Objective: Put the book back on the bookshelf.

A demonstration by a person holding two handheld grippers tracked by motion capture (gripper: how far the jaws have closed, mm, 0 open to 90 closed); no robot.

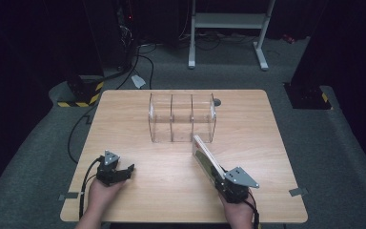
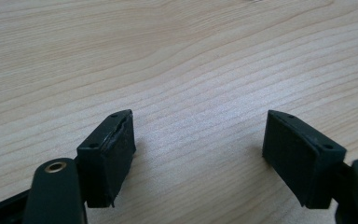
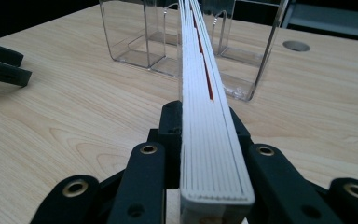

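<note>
A: One book (image 1: pixel 207 160), lower right of centre in the high view, standing on edge, far end by the clear box (image 1: pixel 182 118).
B: Box count?
A: One, three compartments.
B: Grippers?
A: Right gripper (image 3: pixel 208 135) clamped on the book. Left gripper (image 2: pixel 198 149) wide apart, nothing between, over the table (image 2: pixel 177 60).

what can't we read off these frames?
- Book cover and title: right gripper view sees it edge-on, high view too small.
- Right gripper pads: hidden behind the book's sides in the right gripper view.
- Clear organizer top and back: cut off by the top edge in the right gripper view.
- Left gripper body: cut off by the bottom edge in the left gripper view.
</note>
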